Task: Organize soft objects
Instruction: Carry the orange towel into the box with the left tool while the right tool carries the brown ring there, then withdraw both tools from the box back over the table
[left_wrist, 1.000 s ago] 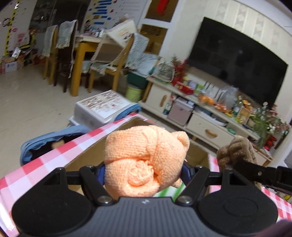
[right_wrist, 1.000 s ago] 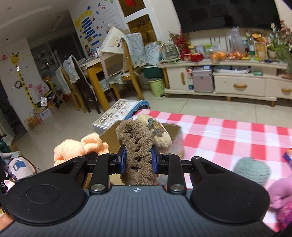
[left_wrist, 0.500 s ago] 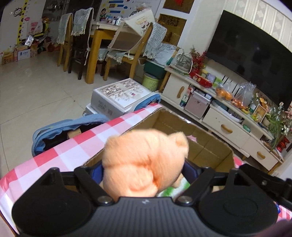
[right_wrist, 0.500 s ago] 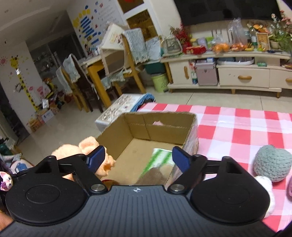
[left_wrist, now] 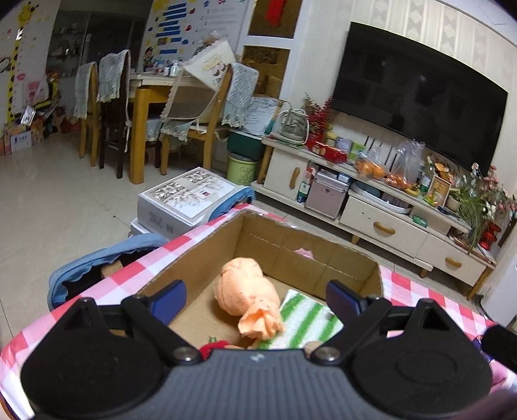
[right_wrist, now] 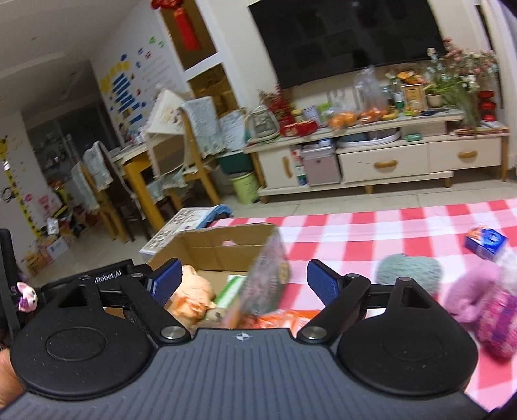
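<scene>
You are in a home's living and dining room: a big television [left_wrist: 416, 93] hangs over a cluttered cream cabinet [left_wrist: 381, 223], wooden chairs [left_wrist: 200, 110] draped with cloths ring a dining table [left_wrist: 145, 87], and children's posters [left_wrist: 181, 29] cover the wall.

Your way into the cardboard box [left_wrist: 310, 255] is from above: its top is open, walls standing on all sides. The far half of its floor is bare; nearer you, the orange rolled towel [left_wrist: 247, 294] and the green striped cloth [left_wrist: 303, 318] beside it fill the floor. To your right, the checked tablecloth [right_wrist: 371, 232] lies clear just past the box wall. Farther right the grey-green yarn ball [right_wrist: 408, 269], the pink knitted things [right_wrist: 478, 300] and a small blue box [right_wrist: 486, 242] crowd the path.
</scene>
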Available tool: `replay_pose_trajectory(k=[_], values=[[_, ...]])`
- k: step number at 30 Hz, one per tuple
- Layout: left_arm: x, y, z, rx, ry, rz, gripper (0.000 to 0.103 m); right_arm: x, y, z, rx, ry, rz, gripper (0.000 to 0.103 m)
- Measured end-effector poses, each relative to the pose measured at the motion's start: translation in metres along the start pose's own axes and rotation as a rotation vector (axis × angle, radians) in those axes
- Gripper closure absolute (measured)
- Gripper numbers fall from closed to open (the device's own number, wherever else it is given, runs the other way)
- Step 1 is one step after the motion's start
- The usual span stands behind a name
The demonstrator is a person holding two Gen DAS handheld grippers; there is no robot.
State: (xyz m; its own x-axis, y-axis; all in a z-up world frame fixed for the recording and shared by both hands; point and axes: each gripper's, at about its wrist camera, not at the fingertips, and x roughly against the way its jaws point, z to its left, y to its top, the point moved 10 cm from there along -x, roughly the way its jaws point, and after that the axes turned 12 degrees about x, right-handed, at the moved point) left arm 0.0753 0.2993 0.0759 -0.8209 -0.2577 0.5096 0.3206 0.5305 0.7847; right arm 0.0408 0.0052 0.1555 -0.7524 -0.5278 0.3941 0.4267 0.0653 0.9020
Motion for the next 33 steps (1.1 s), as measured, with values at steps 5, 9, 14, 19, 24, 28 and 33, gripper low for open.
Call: replay_pose_trajectory(k=[5, 9, 14, 19, 24, 28, 33], values=[[0.004, -0.007, -0.016, -0.052, -0.016, -0.007, 0.010, 0.020, -0.010, -0.018, 0.001, -0.067, -0.015, 0.000], [0.007, -0.014, -0.029, -0.078, -0.037, -0.004, 0.010, 0.034, -0.016, -0.030, 0.003, -0.120, -0.027, 0.000], [0.012, -0.025, -0.047, -0.121, -0.055, -0.001, 0.010, 0.054, -0.028, -0.047, -0.009, -0.171, -0.031, 0.000], [0.015, -0.038, -0.063, -0.152, -0.074, 0.011, 0.010, 0.066, -0.036, -0.059, 0.007, -0.232, -0.037, 0.000], [0.020, -0.048, -0.080, -0.187, -0.099, 0.018, 0.009, 0.076, -0.038, -0.068, 0.009, -0.280, -0.047, 0.000], [0.024, -0.058, -0.093, -0.212, -0.119, 0.026, 0.009, 0.084, -0.040, -0.073, 0.013, -0.321, -0.062, 0.000], [0.030, -0.069, -0.107, -0.236, -0.143, 0.033, 0.008, 0.093, -0.044, -0.079, 0.006, -0.359, -0.069, 0.000]])
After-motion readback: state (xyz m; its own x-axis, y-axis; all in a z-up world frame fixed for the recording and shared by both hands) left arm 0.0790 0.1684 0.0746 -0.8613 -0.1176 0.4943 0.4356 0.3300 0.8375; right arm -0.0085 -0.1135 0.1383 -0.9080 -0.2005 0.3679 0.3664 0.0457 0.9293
